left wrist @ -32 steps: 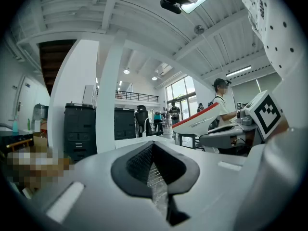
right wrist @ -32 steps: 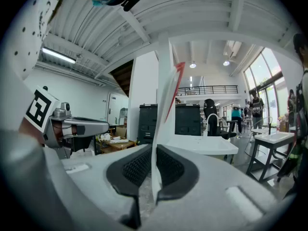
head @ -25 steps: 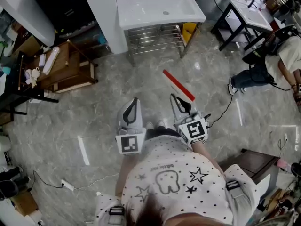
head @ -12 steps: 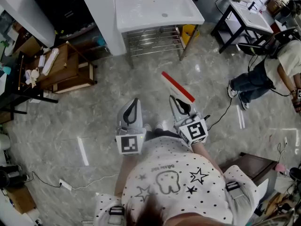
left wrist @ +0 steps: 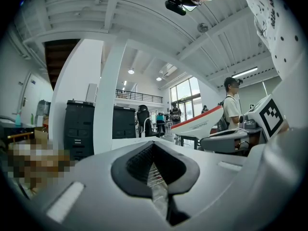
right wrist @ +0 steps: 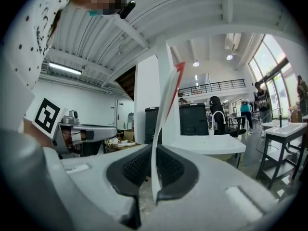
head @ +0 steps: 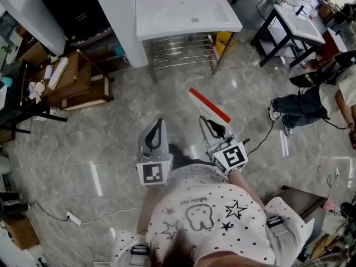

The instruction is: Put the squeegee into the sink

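The right tool (head: 208, 119) is clamped on the white, red-edged squeegee (head: 209, 106), which juts toward 11 o'clock above the floor (head: 111, 129). The left tool (head: 158, 122) has its jaws together on nothing. The sink (head: 167, 13) stands well apart at 12 o'clock.

Glossy stone floor, glossy white sink, matt plastic up front

The floor (head: 111, 121) looks like polished grey marble tile that throws back the lights. The sink (head: 150, 29) is smooth, shiny white, on a bright metal wire rack (head: 181, 49). The squeegee (head: 208, 107) is smooth white plastic with a red edge. The left gripper (head: 156, 135) and right gripper (head: 214, 128) are matt grey plastic with black ribbed pads (right wrist: 133, 167). There's also a brown wood cabinet (head: 83, 82) and a dotted cloth shirt (head: 206, 216).
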Tool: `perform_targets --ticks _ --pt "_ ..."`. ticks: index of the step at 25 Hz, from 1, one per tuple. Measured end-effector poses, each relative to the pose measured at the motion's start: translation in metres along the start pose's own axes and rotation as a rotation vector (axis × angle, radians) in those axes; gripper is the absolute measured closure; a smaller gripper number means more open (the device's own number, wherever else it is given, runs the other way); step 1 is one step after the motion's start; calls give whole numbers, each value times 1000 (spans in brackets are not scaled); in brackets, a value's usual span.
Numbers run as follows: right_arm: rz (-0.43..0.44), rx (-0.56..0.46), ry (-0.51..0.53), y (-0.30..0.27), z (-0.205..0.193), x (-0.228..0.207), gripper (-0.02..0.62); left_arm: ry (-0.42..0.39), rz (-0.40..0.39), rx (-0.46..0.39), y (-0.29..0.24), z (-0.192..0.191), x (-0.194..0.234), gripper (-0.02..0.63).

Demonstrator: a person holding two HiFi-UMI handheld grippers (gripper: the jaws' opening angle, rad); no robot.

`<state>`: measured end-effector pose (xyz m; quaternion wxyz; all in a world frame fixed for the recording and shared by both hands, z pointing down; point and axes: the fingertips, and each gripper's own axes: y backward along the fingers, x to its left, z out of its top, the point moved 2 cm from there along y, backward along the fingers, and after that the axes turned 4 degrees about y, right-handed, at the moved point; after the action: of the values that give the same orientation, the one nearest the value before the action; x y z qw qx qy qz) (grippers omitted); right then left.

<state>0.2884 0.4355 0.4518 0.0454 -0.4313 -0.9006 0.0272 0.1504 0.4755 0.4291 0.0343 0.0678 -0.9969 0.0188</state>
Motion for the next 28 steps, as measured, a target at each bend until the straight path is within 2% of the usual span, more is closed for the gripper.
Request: perform_targets --ticks 7,17,28 --pt "4 2 -15 -26 1 -3 578 17 -22 13 -17 2 19 609" --pt "-52 7 -12 -80 19 -1 577 26 -98 40 -48 11 69 607" --pt "-95 30 -47 -111 9 7 577 33 -144 40 -63 12 100 607"
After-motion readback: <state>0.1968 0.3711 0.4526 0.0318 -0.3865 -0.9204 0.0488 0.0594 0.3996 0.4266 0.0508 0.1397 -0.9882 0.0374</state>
